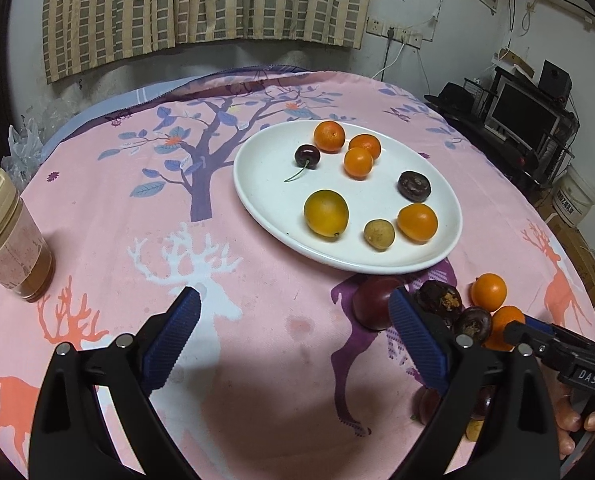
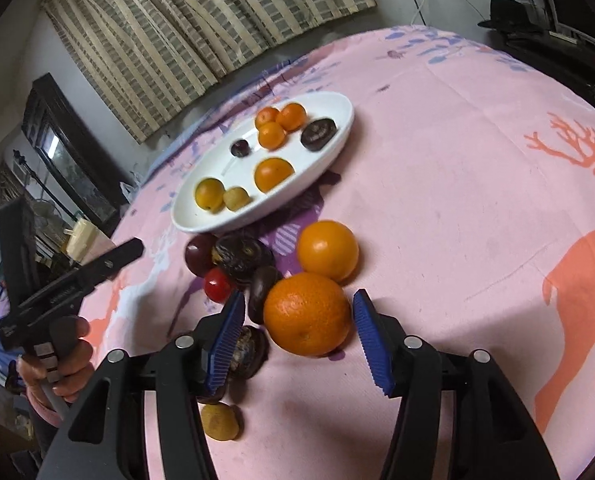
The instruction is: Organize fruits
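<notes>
Fruit count: eight pieces on the plate, the rest loose on the desk.

The white oval ceramic plate point(image 1: 257, 184) carries four small orange citrus fruits point(image 1: 329, 136), one dark red cherry with a green stem point(image 1: 307, 156), one dark brown wrinkled fruit point(image 1: 414, 186), one yellow-orange plum-shaped fruit point(image 1: 326, 213) and one small tan round fruit point(image 1: 379, 235). My right gripper point(image 2: 297, 340) has its jaws spread wide around one large orange citrus fruit point(image 2: 306, 314), pads near but apart from its skin. Beyond it lie a second loose orange point(image 2: 327, 251), one bright red cherry point(image 2: 218, 285) and one purple-red plum point(image 2: 199, 252). My left gripper point(image 1: 293, 344) hangs with jaws wide and empty over the pink deer-print cloth point(image 1: 117, 208) on the desk. One tan-lidded jar point(image 1: 9, 240) stands at the left.
</notes>
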Available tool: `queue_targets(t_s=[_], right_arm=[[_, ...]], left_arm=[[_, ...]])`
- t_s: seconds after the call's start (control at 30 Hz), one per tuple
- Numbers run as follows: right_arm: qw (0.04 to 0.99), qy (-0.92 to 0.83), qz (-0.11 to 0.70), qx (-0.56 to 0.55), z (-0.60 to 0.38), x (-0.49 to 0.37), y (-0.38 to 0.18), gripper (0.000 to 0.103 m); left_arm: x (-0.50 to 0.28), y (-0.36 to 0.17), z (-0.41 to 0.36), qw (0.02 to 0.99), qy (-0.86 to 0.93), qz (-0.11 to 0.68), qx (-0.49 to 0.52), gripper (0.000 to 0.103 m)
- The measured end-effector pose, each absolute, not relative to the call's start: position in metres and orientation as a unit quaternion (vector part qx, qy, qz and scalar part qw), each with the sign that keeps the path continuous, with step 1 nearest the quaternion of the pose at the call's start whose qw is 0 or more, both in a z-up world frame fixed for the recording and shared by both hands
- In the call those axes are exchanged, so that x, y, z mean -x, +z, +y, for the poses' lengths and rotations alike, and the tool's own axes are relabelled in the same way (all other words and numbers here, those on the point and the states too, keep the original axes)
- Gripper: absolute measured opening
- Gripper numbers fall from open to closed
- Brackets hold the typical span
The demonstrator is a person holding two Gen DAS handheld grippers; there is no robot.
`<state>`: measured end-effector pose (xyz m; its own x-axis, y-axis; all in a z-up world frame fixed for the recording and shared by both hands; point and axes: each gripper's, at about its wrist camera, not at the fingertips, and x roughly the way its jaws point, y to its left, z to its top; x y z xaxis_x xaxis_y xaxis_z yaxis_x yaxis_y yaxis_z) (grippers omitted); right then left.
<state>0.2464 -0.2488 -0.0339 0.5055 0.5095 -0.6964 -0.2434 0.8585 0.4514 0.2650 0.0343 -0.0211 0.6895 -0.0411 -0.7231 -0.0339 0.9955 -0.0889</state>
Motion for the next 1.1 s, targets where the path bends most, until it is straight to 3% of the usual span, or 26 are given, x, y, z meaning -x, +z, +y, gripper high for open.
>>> queue_targets(t_s=[0.13, 0.2, 0.47, 0.57, 0.63, 0.7, 1.1], right_arm=[[0.85, 0.215, 0.458, -0.145, -0.248, -0.248, -0.038, 0.056], [0.846, 0.216, 0.463, -0.153, -0.25, -0.25, -0.041, 0.046], [0.838, 0.24, 0.428, -0.238, -0.273, -0.247, -0.038, 0.045], [0.837, 0.233, 0.436, -0.235, -0.272, -0.25, -0.04, 0.045], [0.836, 0.235, 0.436, -0.236, -0.272, -0.25, -0.04, 0.045], [0.837, 0.235, 0.434, -0.234, -0.272, -0.25, -0.039, 0.045], [0.838, 0.235, 0.437, -0.229, -0.272, -0.25, -0.039, 0.045]], left_arm=[[-0.264, -0.02, 0.033, 0.919, -0.001, 0.392, 0.043, 0.093], [-0.263, -0.019, 0.033, 0.919, -0.003, 0.391, 0.041, 0.093], [-0.233, -0.016, -0.004, 0.901, -0.188, 0.389, -0.04, 0.092], [-0.215, -0.025, -0.028, 0.889, -0.226, 0.383, -0.103, 0.08], [-0.21, -0.033, -0.039, 0.879, -0.241, 0.392, -0.125, 0.065], [-0.209, -0.04, -0.044, 0.874, -0.243, 0.399, -0.133, 0.06], [-0.213, -0.056, -0.058, 0.863, -0.254, 0.411, -0.145, 0.05]])
